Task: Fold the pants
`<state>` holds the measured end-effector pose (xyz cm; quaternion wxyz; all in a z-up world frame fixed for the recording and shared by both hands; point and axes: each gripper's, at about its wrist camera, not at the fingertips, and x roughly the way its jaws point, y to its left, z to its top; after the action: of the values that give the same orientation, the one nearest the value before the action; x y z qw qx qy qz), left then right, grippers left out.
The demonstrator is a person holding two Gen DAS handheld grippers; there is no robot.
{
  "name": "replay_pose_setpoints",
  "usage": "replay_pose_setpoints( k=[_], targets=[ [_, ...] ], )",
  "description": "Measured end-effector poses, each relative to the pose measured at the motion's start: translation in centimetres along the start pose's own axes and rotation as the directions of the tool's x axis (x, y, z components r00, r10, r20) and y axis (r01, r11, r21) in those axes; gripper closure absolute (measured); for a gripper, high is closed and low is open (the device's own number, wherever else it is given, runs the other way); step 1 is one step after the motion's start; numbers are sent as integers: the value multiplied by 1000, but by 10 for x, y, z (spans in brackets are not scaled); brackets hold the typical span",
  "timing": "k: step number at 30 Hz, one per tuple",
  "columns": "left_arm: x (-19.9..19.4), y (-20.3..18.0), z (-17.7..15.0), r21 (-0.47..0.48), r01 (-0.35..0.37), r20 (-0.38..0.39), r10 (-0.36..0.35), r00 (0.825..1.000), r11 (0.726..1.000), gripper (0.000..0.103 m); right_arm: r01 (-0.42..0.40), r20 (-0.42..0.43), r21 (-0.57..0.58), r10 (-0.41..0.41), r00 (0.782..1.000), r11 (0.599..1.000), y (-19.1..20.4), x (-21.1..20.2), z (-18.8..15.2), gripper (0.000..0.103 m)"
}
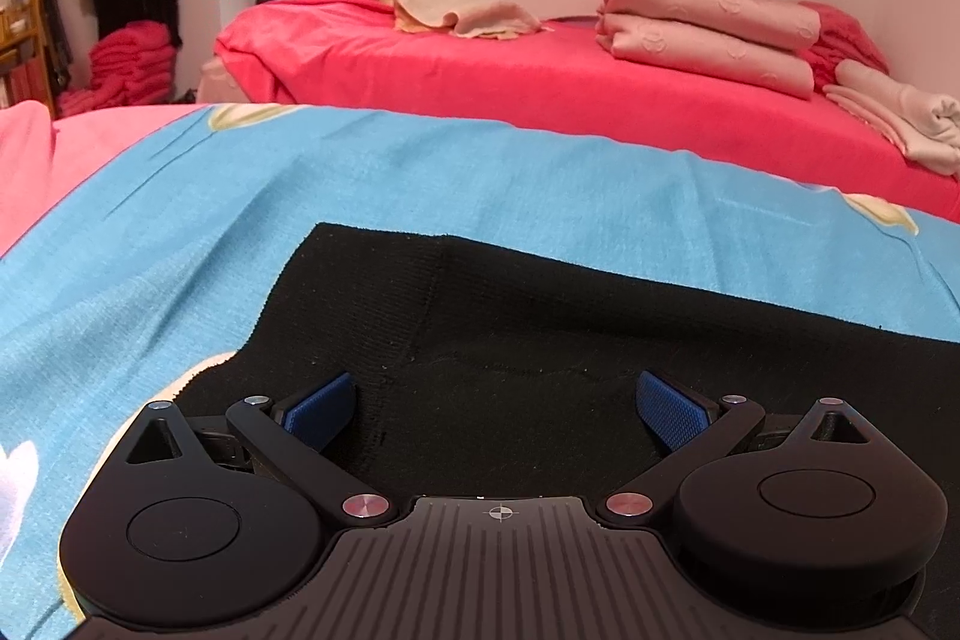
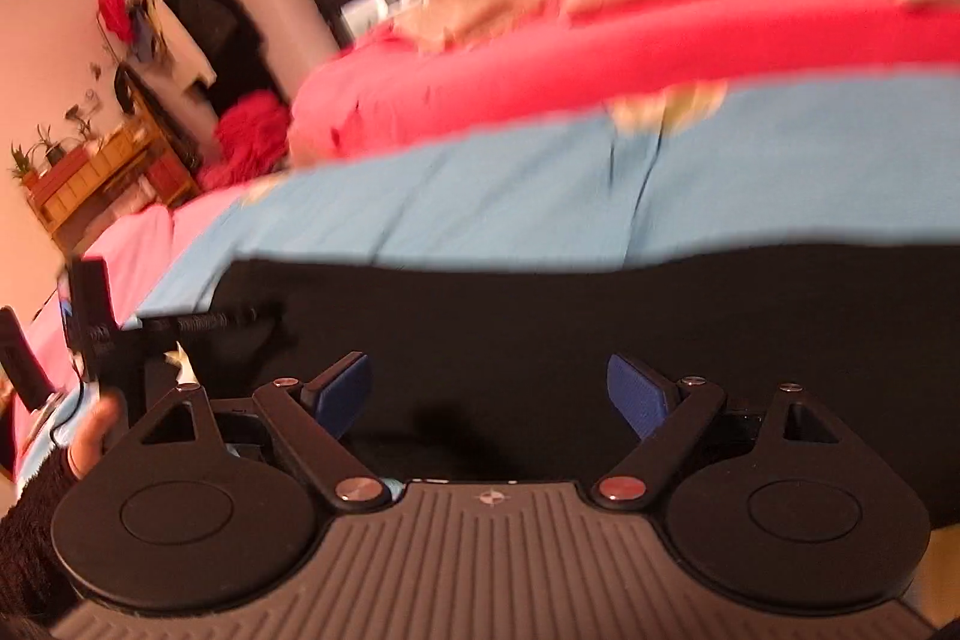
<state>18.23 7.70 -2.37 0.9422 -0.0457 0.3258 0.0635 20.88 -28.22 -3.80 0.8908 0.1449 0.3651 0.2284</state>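
a: left gripper first. both blue pads are spread wide, nothing between them, and it sits low over the near edge of the black pants. i'd say it's that low because it's lining up to pinch the hem.

b: and the right gripper?

a: much the same: fingers wide apart, holding nothing, black fabric filling the gap in front of them. its view is tilted and smeared, so i can't say whether the pads touch the cloth.

b: where do the pants lie?

a: flat on the blue sheet, spread across the near bed. from the left wrist the far edge runs as a straight line with a square corner at the upper left, and a seam runs down through the knit.

b: why flat like that?

a: my guess is a smooth layer folds clean, and two grippers on one edge can lift it evenly. looks like an early stage, no grip taken yet.

b: anything else around?

a: a red bed behind, well apart, with folded pink blankets stacked on it. in the right view the person's left hand shows at the far left, holding the other gripper's handle.

b: risk?

a: thin knit may slip, or the sheet gets pinched along with it.
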Motion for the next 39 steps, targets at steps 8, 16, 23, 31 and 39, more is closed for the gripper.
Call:
replay_pose_setpoints(
  k=[8,16,23,31,39],
  targets=[
    [1,-2,-1,11,-10,0,10,1000,1000,0,-2,238,335,-83,968,942,-112,-78,1,19],
    [1,-6,-1,26,-26,-1,26,1000,999,0,151,335,587,-409,849,795,-218,-171,-22,32],
    [3,-8,-1,34,-33,-1,33,999,999,0,390,337,585,-651,680,711,-184,-210,-29,26],
    [3,-10,-1,41,-44,0,44,999,998,0,110,180,39,-115,977,993,-56,-87,-7,17],
    [4,-7,0,32,-36,-1,36,999,999,0,554,260,204,-590,764,807,-39,-58,-2,23]
  ],
)
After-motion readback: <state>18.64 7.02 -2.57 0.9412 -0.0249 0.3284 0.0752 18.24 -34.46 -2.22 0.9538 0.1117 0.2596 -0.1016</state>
